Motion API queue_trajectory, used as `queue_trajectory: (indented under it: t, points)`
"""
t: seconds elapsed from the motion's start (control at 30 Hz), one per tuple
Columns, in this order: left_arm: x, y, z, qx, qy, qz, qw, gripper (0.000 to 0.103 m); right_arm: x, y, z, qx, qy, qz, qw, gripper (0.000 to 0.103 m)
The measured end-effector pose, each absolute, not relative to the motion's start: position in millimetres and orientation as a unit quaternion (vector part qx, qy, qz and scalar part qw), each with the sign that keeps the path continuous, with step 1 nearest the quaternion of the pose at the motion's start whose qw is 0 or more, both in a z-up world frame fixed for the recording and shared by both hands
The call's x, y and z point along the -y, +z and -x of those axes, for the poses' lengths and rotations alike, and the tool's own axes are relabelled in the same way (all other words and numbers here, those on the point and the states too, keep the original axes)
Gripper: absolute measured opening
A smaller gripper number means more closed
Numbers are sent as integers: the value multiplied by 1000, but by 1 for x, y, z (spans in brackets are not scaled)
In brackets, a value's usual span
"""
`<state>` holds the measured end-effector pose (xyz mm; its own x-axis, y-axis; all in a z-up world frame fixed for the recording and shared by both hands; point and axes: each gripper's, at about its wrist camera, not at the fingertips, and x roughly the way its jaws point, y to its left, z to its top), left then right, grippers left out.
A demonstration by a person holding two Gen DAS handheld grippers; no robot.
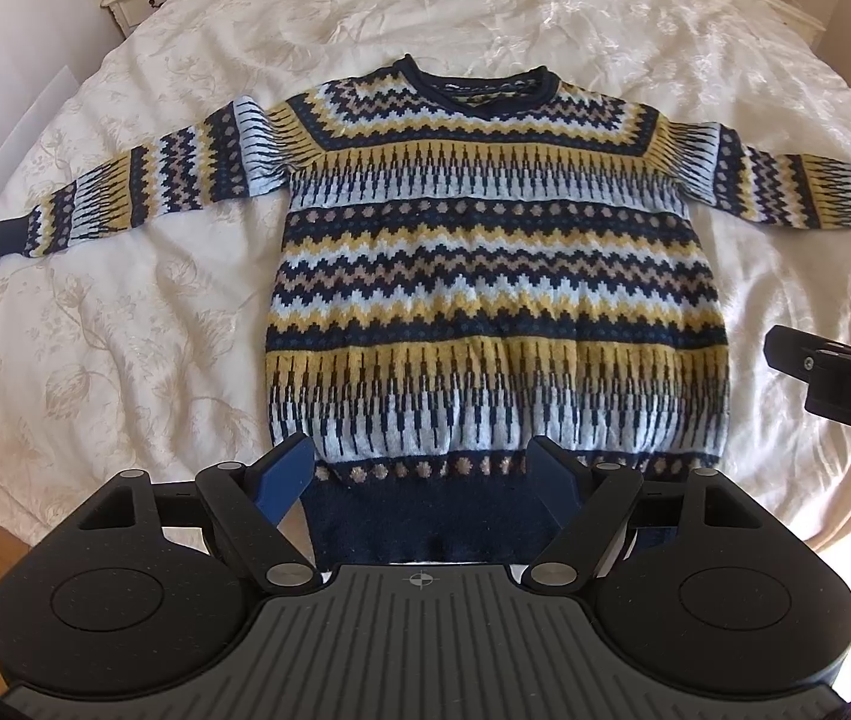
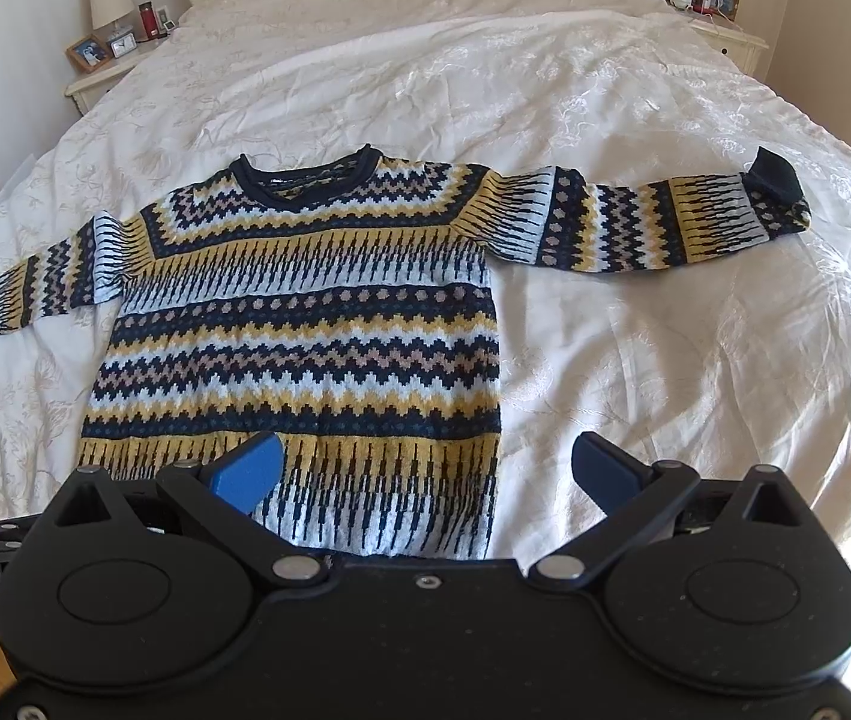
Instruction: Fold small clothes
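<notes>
While the navy, yellow and pale-blue zigzag knitted sweater (image 1: 485, 276) lies flat, face up, sleeves spread on the cream embroidered bedspread (image 1: 125, 312), folding looks unstarted. Left gripper (image 1: 425, 474) hovers over the navy hem, jaws apart, empty. Right gripper (image 2: 425, 468) likewise spread, holding nothing, at the right side edge. Probable next: pinch a sleeve cuff and fold inward.
</notes>
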<state>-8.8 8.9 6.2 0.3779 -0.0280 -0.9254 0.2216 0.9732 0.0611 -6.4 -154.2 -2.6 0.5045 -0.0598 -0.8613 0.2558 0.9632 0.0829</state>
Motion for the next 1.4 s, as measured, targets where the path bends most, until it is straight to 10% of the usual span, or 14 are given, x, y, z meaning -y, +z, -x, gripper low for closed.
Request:
queue_trajectory:
  t: [1.4]
  points:
    - [-26,8,-35,-551,-35,-69,831,76,158,-24,-29,-520,-66,-118,843,102]
